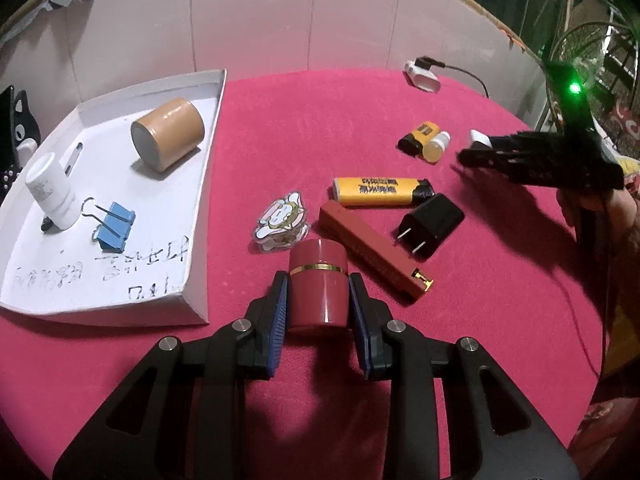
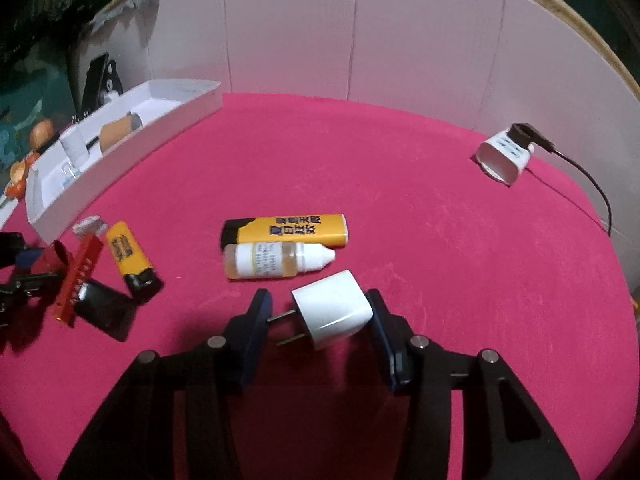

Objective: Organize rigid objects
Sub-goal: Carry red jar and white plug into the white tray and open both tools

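Three things already lie in the tray (image 1: 200,184) at upper left: roll (image 1: 168,134), white bottle (image 1: 50,190), clip (image 1: 114,226). Left gripper (image 1: 318,300) jaws clamp the red jar (image 1: 318,280) at lower centre. Right gripper (image 2: 320,320) jaws flank the white plug (image 2: 334,314), one pad touching, the other apart; lighters, dropper and black plug remain on the tabletop (image 1: 320,120).

A round table draped in magenta cloth (image 1: 304,128) carries a white tray (image 1: 202,208) at its left edge, two yellow lighters (image 1: 380,191) (image 1: 420,136), a dark red lighter (image 1: 372,254), a black plug (image 1: 430,226), a cartoon sticker (image 1: 282,222), a dropper bottle (image 2: 276,262), a white plug (image 2: 334,312) and a white adapter (image 2: 504,156).
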Tool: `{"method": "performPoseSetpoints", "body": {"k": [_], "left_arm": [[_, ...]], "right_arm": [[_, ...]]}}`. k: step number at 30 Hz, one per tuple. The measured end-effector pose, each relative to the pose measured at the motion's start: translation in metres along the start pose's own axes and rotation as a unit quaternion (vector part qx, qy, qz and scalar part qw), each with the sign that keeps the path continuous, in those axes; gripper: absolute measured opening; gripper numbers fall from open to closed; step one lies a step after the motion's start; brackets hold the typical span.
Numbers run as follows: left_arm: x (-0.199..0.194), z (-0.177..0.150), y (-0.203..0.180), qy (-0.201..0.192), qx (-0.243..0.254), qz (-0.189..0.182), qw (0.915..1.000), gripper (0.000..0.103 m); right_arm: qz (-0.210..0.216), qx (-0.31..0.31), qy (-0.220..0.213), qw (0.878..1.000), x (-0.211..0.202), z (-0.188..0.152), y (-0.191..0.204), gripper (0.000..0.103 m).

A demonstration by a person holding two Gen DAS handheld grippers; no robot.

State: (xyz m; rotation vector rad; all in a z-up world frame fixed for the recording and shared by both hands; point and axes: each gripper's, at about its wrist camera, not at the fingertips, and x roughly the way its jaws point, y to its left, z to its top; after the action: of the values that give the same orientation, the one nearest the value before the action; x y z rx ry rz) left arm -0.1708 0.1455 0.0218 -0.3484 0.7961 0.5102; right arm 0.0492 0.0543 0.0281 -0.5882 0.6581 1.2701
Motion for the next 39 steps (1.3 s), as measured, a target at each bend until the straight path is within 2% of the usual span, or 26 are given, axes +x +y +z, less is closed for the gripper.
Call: {"method": "performPoseSetpoints", "body": {"k": [9,15,21,31,39], "left_arm": [[-0.025,-0.001,-0.007,-0.037,0.001,0.006,0.9993,0.028],[-0.057,0.010,-0.009,-0.082,0.011,0.028,0.9962,0.028],[-0.089,0.021,0.003,-0.121,-0.001,0.048,0.9915,0.028],[-0.113,0.023,0.045,-0.143,-0.044,0.095,0.9841,0.028],[-0.126,0.019,0.069,-0.156,-0.070,0.120,0.9780,0.028]], "right_arm": [[0.036,0.040,-0.100,0.994,-0.067,0.005,0.025,0.047],[0.060,0.030,-0.136,0.988,-0.090,0.016,0.049,0.047],[0.072,0.006,-0.158,0.985,-0.103,0.029,0.073,0.047],[0.089,-0.015,-0.185,0.979,-0.119,0.053,0.100,0.047],[0.106,-0.034,-0.190,0.975,-0.120,0.075,0.125,0.047]]}}
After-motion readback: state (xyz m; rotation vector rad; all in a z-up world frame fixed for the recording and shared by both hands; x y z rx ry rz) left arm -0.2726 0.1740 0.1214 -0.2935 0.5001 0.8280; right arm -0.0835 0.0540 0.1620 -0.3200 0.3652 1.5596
